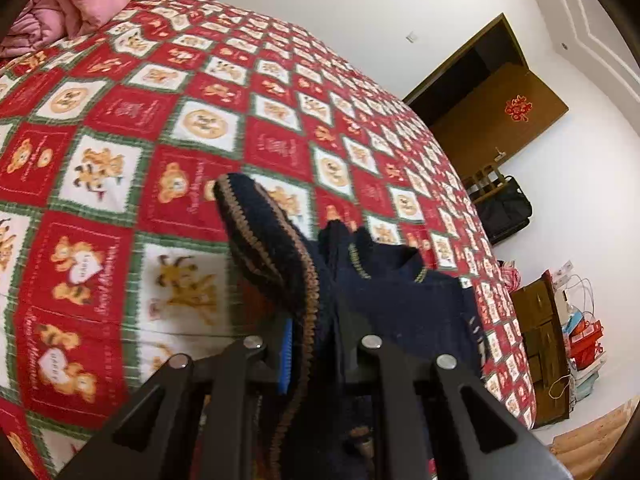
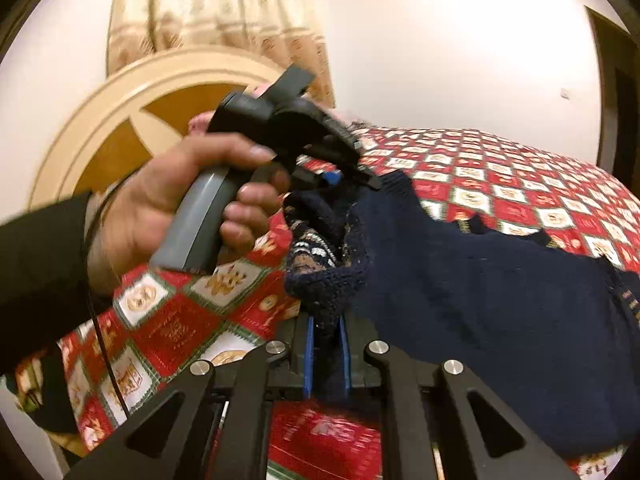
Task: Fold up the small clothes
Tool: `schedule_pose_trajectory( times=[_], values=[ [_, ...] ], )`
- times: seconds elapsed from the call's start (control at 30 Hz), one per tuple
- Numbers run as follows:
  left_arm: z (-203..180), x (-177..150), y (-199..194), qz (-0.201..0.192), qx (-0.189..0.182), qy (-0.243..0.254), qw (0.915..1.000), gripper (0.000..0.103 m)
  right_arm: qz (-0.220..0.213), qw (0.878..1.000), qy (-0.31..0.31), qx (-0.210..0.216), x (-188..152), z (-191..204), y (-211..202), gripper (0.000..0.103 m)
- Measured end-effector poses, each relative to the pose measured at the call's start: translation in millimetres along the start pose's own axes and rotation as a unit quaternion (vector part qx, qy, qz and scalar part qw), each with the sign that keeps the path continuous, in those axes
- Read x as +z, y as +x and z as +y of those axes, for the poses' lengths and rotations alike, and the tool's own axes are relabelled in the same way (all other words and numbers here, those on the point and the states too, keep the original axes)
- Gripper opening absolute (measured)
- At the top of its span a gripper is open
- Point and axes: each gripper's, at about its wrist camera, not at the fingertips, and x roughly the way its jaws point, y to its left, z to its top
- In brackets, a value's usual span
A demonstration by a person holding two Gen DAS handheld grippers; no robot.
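Note:
A small navy knitted sweater (image 1: 404, 300) with brown zigzag trim hangs lifted above the red, white and green bear-patterned bedspread (image 1: 168, 128). My left gripper (image 1: 316, 344) is shut on its trimmed edge, the knit bunched between the blue pads. In the right wrist view my right gripper (image 2: 326, 354) is shut on another part of the sweater (image 2: 480, 276), which spreads to the right over the bedspread (image 2: 500, 184). A person's hand (image 2: 172, 208) holds the left gripper's grey handle; that left gripper (image 2: 340, 176) grips the sweater's far edge. The patterned inside of the knit shows between both grips.
Pink pillows (image 1: 68, 4) lie at the bed's far left. A brown door (image 1: 500, 100), a black bag (image 1: 504, 208) and a wooden cabinet (image 1: 540, 340) with bags stand right of the bed. A round cream headboard (image 2: 132, 120) and a curtain (image 2: 216, 12) are behind.

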Motion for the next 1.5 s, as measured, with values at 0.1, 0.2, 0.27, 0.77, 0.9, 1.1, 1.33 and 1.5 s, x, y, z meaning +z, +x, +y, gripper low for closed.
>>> schedule_pose_trajectory(
  times=[0.1, 0.2, 0.27, 0.77, 0.9, 1.1, 1.33, 1.5],
  values=[
    [-16, 1, 4, -0.005, -0.008, 0.005, 0.9999, 0.016, -0.006, 1.0, 0.026, -0.003, 5, -20, -14, 0.01],
    [-35, 1, 10, -0.007, -0.015, 0.011, 0.9998, 0.016, -0.015, 0.999, 0.038, -0.011, 4, -32, -27, 0.01],
    [-49, 2, 13, -0.011, -0.023, 0.018, 0.9995, 0.016, -0.021, 0.999, 0.046, -0.015, 3, -40, -36, 0.01],
    [-162, 2, 60, 0.009, -0.062, 0.092, 0.9938, 0.016, -0.071, 0.987, 0.125, -0.07, -10, -121, -102, 0.01],
    [-188, -5, 82, 0.024, -0.067, 0.108, 0.9916, 0.015, -0.072, 0.981, 0.156, -0.088, -22, -152, -117, 0.01],
    [-219, -14, 113, 0.049, -0.069, 0.127, 0.9882, 0.015, -0.069, 0.97, 0.21, -0.102, -41, -192, -130, 0.01],
    [-247, -32, 153, 0.083, -0.066, 0.149, 0.9832, 0.015, -0.055, 0.953, 0.276, -0.117, -71, -225, -135, 0.01],
    [-263, -49, 182, 0.104, -0.05, 0.17, 0.9787, 0.015, -0.03, 0.927, 0.362, -0.095, -107, -257, -128, 0.01]
  ],
)
